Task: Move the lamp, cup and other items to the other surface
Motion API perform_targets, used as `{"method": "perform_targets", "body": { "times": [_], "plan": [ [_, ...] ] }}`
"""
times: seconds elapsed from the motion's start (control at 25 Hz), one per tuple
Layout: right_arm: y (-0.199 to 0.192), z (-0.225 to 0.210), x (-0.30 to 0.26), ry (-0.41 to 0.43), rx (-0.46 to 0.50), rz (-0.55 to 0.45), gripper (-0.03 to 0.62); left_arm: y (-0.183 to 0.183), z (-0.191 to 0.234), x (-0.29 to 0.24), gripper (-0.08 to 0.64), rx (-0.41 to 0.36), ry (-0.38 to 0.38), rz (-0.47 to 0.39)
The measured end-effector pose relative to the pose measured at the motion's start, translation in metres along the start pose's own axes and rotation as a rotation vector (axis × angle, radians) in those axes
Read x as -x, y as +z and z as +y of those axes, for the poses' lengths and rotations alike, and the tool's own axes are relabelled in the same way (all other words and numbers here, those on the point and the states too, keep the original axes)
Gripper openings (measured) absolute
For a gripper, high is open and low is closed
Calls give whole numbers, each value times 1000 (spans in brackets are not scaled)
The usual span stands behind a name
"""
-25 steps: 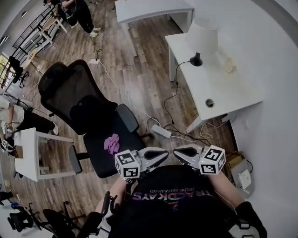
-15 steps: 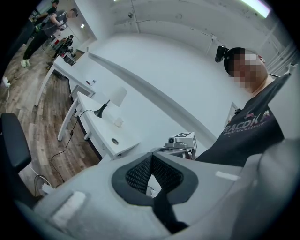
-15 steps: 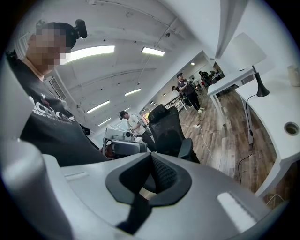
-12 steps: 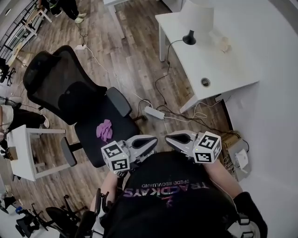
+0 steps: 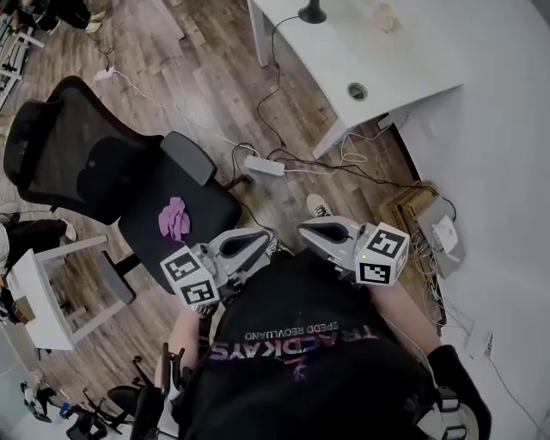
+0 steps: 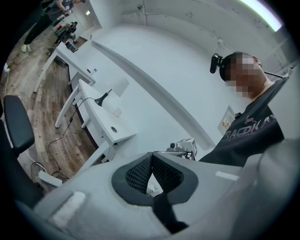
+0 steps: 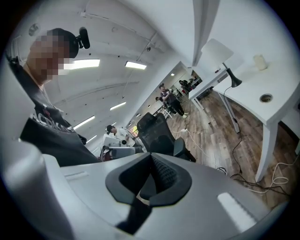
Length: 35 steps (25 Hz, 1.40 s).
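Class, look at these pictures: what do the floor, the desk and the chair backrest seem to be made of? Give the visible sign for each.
The floor: wood or wood-look planks, matte brown; grain and plank seams show.
The desk: smooth white top, likely laminate or painted board; even, no grain.
The chair backrest: black, probably mesh fabric; too dark to be sure.

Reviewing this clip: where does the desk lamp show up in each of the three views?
Head view: lamp at the top edge, right of centre; only its black base shows.
Left gripper view: left of centre, on the white desk, shade and base visible.
Right gripper view: upper right, on the same desk.
Shared landmark: the round cable hole in the desk top.
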State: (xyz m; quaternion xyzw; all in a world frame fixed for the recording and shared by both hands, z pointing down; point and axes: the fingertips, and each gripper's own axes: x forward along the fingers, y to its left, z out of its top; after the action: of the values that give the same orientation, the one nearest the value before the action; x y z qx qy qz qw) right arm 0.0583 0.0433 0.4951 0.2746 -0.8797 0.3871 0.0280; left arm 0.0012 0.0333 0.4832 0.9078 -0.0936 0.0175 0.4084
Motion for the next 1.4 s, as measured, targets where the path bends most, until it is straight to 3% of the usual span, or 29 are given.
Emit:
{"method": "perform_targets", "body": {
  "times": [0.32,0.68,1.04,1.4],
  "plan": [
    [2,-2,15,-128,5,-104,6,-2,-8,5,-3,-26,-64,21],
    [24,-5,14,-202,66,-169,38,9,-8,30,-3,-61,-27,-9],
    [82,-77,42,-334,91,-215,48,22,17,33,-3,-12,61,-97],
    [178,-183,84,-404,100,-234,51,70,44,-20,-3,0,152,-139]
  ]
}}
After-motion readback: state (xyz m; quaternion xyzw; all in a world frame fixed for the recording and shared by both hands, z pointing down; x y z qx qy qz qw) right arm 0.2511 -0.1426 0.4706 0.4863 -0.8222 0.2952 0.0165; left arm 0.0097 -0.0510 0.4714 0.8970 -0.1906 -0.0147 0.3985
